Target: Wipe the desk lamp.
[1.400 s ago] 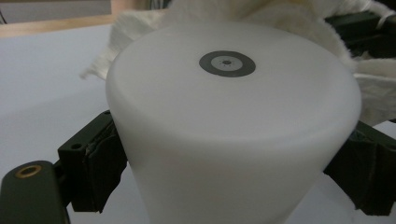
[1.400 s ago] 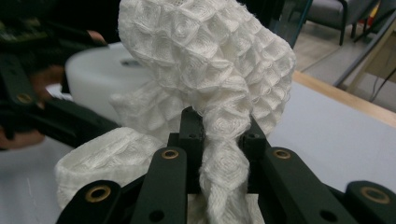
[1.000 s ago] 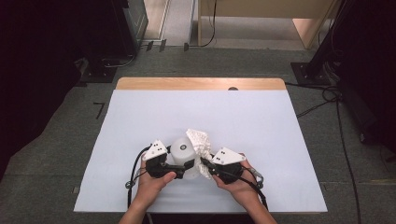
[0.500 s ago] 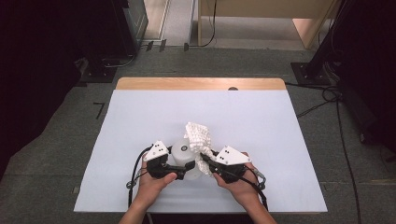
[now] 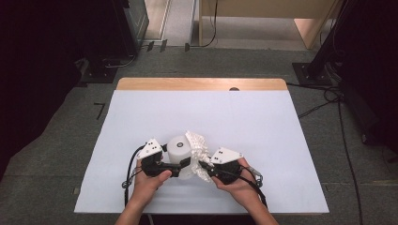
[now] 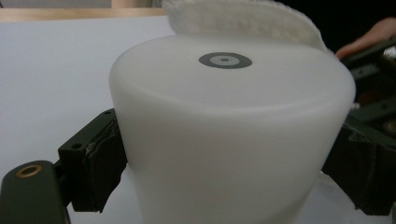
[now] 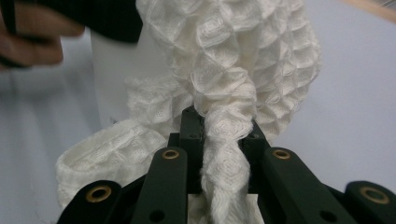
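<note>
Nearest, two hands come in over the front edge of the table (image 5: 141,117), each with a gripper. On the left, the left gripper (image 5: 180,165) has its jaws clamped on the sides of an upturned white cup (image 5: 179,149), which stands near the table's front, its flat base up. Beside it, the right gripper (image 5: 202,165) pinches a twisted fold of white waffle cloth (image 5: 199,150) between narrow jaws; in the right gripper view the cloth (image 7: 233,74) bunches up against the cup's side. It seems to drape over the cup's far rim, though that edge is hard to see. Farther off, a strip of bare wood (image 5: 202,84) runs along the table's back edge, and cables (image 5: 324,101) lie on the floor.
</note>
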{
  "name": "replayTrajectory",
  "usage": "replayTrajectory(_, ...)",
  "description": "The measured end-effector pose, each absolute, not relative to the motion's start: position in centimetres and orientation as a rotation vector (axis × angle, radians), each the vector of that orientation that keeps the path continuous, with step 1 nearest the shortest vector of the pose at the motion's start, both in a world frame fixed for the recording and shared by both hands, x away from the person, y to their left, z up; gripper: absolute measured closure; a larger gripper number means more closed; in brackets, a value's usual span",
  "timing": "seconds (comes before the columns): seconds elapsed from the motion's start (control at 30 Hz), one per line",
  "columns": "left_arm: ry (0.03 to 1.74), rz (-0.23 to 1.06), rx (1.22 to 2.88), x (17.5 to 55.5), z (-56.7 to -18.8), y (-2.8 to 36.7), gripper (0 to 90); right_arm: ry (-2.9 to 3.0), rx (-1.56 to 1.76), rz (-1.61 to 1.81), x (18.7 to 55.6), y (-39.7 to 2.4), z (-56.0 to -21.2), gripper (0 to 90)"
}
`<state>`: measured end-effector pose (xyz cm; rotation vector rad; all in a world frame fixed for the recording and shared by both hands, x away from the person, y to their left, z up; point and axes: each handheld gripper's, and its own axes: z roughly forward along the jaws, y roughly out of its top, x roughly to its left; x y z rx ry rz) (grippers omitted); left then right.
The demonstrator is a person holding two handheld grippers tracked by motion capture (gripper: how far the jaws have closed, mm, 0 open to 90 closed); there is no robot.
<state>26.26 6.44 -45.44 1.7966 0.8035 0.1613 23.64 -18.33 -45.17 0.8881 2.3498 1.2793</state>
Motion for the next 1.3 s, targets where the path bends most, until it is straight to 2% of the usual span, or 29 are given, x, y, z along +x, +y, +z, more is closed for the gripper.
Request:
replayTrajectory(0.2, 0.778, 0.159, 1.808, 25.9, -45.4, 5.4, 8.7, 2.221, 0.889, 1.359, 23.3, -19.2, -44.1, 77.1)
replayTrajectory(0.47, 0.796, 0.179, 1.767, 26.2, -45.1, 6.4, 8.7, 2.398, 0.847, 1.191, 23.8, -18.3, -46.2, 77.1)
replayTrajectory(0.57, 0.776, 0.253, 1.776, 26.1, -45.0, 6.3, 8.7, 2.332, 0.917, 1.24, 24.2, -19.3, -45.5, 77.1)
replayTrajectory(0.63, 0.739, 0.367, 1.803, 25.7, -45.1, 5.9, 8.6, 2.261, 0.977, 1.265, 24.5, -20.5, -45.0, 77.2)
replayTrajectory(0.7, 0.698, 0.426, 1.825, 25.5, -45.2, 5.3, 8.6, 2.204, 1.03, 1.281, 24.7, -21.7, -44.5, 77.2)
replayTrajectory(0.87, 0.689, 0.439, 1.852, 25.6, -45.8, 4.9, 8.6, 2.15, 1.075, 1.295, 24.8, -23.1, -44.2, 77.2)
replayTrajectory(1.3, 0.695, 0.452, 1.861, 24.9, -46.6, 5.1, 7.3, 2.159, 1.059, 1.276, 24.8, -22.9, -44.5, 77.2)
